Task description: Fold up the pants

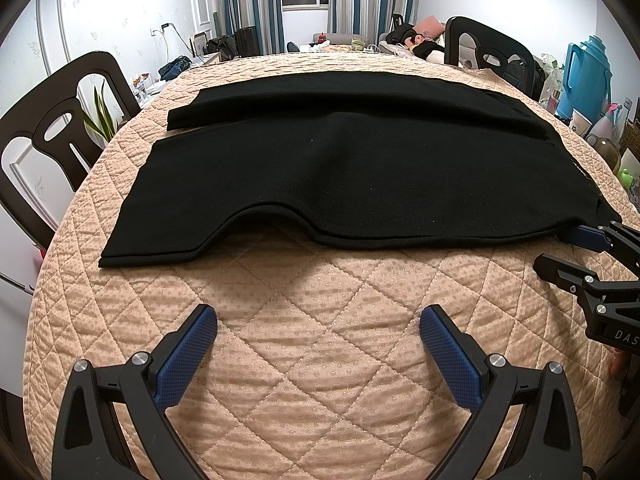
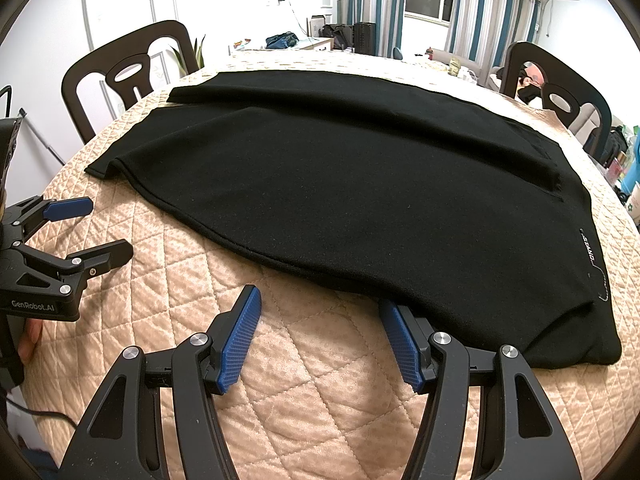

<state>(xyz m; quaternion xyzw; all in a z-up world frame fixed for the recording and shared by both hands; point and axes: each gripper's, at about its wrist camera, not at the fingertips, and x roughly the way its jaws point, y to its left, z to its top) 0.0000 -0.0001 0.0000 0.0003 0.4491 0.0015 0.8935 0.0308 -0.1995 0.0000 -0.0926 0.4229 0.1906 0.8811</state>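
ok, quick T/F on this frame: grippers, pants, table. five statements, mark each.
1. The black pants lie spread on the quilted table cover. True.
2. The left gripper is shut on the pants. False: it is open over bare quilt, short of the fabric.
3. The right gripper is open at the pants' near edge. True.
4. The pants are rolled into a ball. False: they lie flat, one leg beside the other.
5. Dark chairs stand at the far side of the table. True.
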